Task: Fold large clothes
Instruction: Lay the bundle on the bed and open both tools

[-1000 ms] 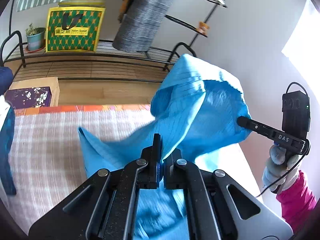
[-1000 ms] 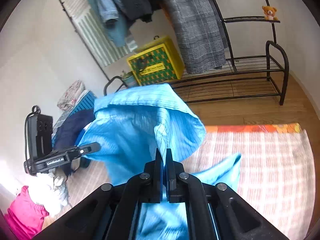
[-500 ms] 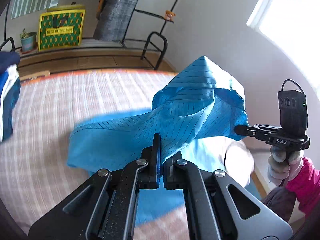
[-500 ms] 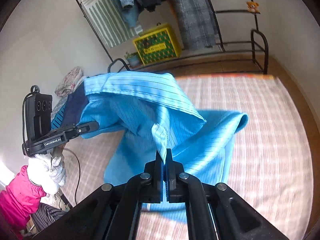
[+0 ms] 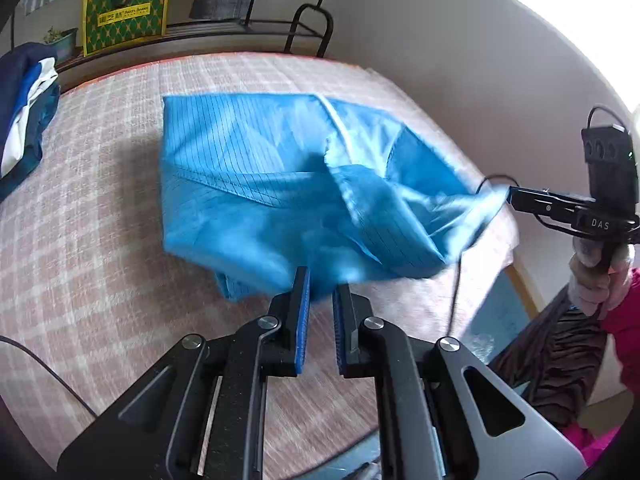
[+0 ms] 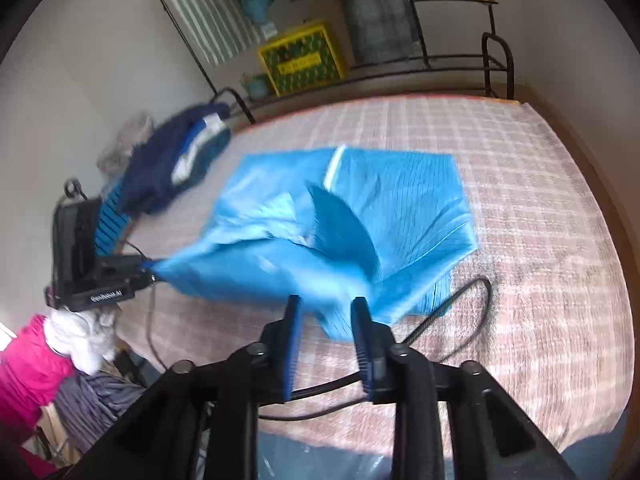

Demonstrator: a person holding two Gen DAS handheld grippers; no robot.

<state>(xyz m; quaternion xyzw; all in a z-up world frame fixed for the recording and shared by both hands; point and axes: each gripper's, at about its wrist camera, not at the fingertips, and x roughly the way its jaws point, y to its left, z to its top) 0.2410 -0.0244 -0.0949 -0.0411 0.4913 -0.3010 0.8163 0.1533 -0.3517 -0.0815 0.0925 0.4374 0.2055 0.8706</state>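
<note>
A large bright blue pinstriped garment (image 5: 280, 184) lies partly spread on the checked bed cover (image 5: 80, 240), its far part flat and its near part bunched and blurred. It also shows in the right wrist view (image 6: 384, 208). My left gripper (image 5: 321, 280) is open, with the garment's near edge at its fingertips. My right gripper (image 6: 325, 308) is open too, with a fold of the cloth between its jaws. Each gripper shows in the other's view, at the garment's corner.
A pile of dark blue and white clothes (image 6: 176, 160) lies at the bed's left edge. A black cable (image 6: 452, 308) runs over the cover near the right gripper. A metal clothes rack (image 6: 440, 56) and a yellow box (image 6: 300, 60) stand beyond the bed.
Both grippers have come down from holding the garment up and have opened. The garment has dropped onto the bed and now lies spread over the cover.
</note>
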